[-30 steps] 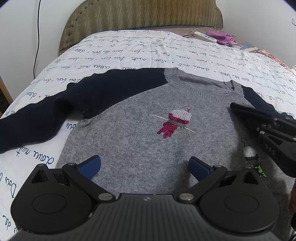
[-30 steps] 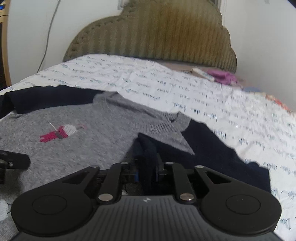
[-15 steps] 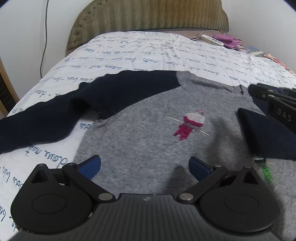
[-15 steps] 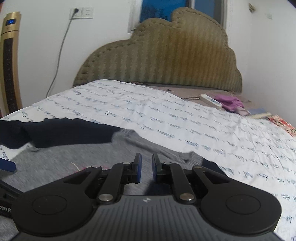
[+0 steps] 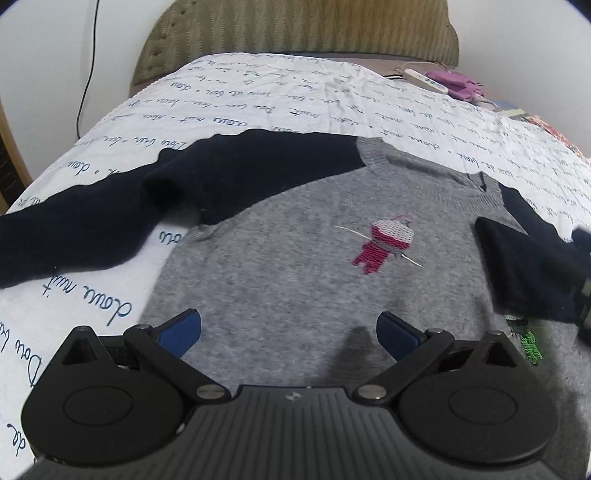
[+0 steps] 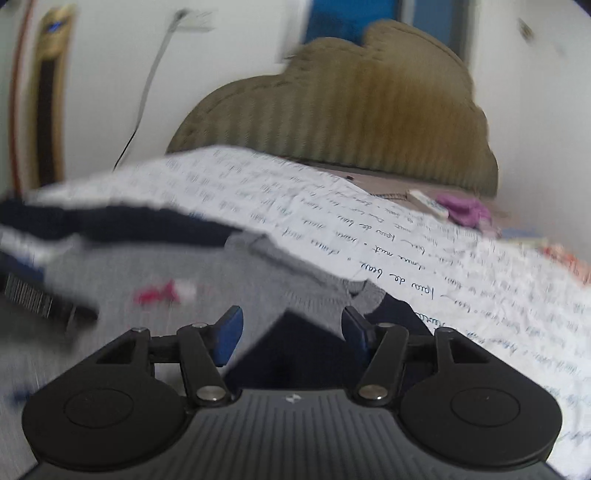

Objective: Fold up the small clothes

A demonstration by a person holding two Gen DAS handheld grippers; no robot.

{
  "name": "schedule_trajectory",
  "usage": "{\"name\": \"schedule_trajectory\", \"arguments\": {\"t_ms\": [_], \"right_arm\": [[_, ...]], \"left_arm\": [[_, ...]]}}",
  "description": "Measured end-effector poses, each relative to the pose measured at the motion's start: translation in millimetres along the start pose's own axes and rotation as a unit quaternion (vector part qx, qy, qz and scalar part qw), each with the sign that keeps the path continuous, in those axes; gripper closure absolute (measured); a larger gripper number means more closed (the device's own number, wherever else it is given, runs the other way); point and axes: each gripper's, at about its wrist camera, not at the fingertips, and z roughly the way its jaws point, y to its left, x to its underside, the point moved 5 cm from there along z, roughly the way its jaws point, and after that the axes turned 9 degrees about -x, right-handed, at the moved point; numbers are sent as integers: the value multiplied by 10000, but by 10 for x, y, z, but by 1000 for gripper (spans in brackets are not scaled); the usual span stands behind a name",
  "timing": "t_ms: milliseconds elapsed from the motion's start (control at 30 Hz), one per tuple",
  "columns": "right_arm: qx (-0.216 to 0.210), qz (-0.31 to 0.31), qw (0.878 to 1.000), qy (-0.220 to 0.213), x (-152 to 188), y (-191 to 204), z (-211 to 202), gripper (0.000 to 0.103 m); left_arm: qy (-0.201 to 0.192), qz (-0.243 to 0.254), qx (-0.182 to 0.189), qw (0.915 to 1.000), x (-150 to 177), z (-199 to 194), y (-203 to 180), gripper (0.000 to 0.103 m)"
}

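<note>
A small grey sweater (image 5: 295,266) with navy sleeves and a pink stitched figure lies flat on the bed. Its left navy sleeve (image 5: 110,218) stretches out to the left. Its right navy sleeve (image 5: 524,269) lies folded across the grey body. My left gripper (image 5: 288,332) is open and empty above the sweater's lower front. My right gripper (image 6: 291,332) is open and empty just above the folded sleeve (image 6: 314,350); that view is blurred. The sweater body (image 6: 147,273) shows there at left.
The bed has a white cover (image 5: 295,96) with blue handwriting print and an olive padded headboard (image 5: 295,33). A white remote (image 5: 424,79) and a purple cloth (image 5: 458,83) lie at the far right. A cable (image 5: 86,66) hangs on the left wall.
My right gripper carried the right sleeve over the grey body, then opened and let it go. The sleeve now rests folded. My left gripper stayed open and shifted slightly.
</note>
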Motion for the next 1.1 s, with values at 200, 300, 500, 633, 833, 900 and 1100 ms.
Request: {"name": "schedule_trajectory", "arguments": {"t_ms": [200, 300, 500, 633, 833, 900, 1100], "right_arm": [[518, -1340, 9878, 593, 250, 373, 317, 46], [966, -1748, 9774, 695, 297, 379, 443, 46], [1701, -2092, 9598, 773, 337, 284, 503, 50], [1250, -1895, 9697, 903, 394, 273, 530, 70], [1262, -1793, 9733, 672, 336, 224, 537, 96], [1355, -1817, 9724, 550, 271, 205, 514, 96], [1450, -1552, 9772, 66, -135, 156, 440, 96]], "left_arm": [[-40, 191, -45, 9998, 16, -19, -74, 0], [-47, 180, -131, 9997, 15, -14, -42, 0], [29, 45, -102, 9999, -3, 10, 6, 0], [6, 126, -120, 9998, -11, 9, -30, 0], [-18, 174, -154, 9997, -14, 4, -23, 0], [0, 113, -159, 9998, -21, 14, 7, 0], [-4, -38, -145, 9999, -50, 11, 102, 0]]}}
